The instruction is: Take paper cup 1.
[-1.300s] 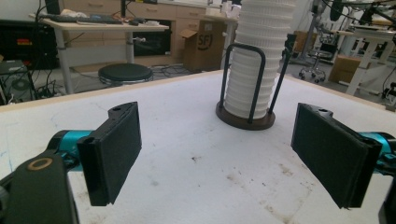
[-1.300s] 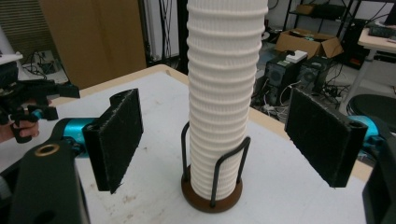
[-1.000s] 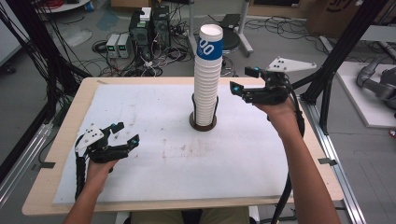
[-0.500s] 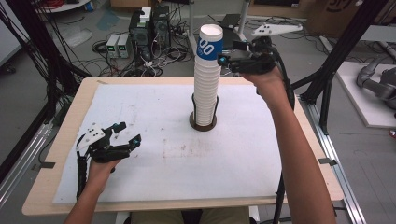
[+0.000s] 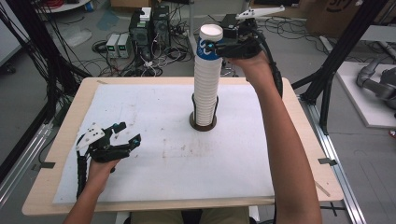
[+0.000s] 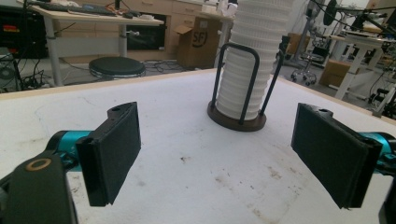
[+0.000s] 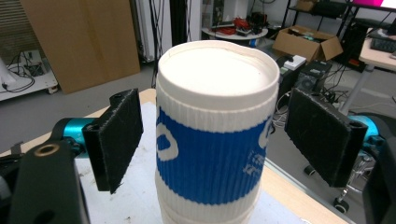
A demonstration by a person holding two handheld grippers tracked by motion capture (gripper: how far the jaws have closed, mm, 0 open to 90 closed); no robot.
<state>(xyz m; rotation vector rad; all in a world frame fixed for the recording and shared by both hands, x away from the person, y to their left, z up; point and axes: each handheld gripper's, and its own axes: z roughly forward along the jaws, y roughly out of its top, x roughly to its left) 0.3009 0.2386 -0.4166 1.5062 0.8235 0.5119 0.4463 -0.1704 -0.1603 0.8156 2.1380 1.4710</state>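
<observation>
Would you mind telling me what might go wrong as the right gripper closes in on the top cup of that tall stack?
1. The stack of cups is tall and only its bottom sits in the wire holder; a sideways pull could tip it.
2. The right gripper is open, its jaws either side of the blue-banded top cup; nested cups may lift together.
3. The left gripper sits open near the table's front, too far to steady the stack.
</observation>
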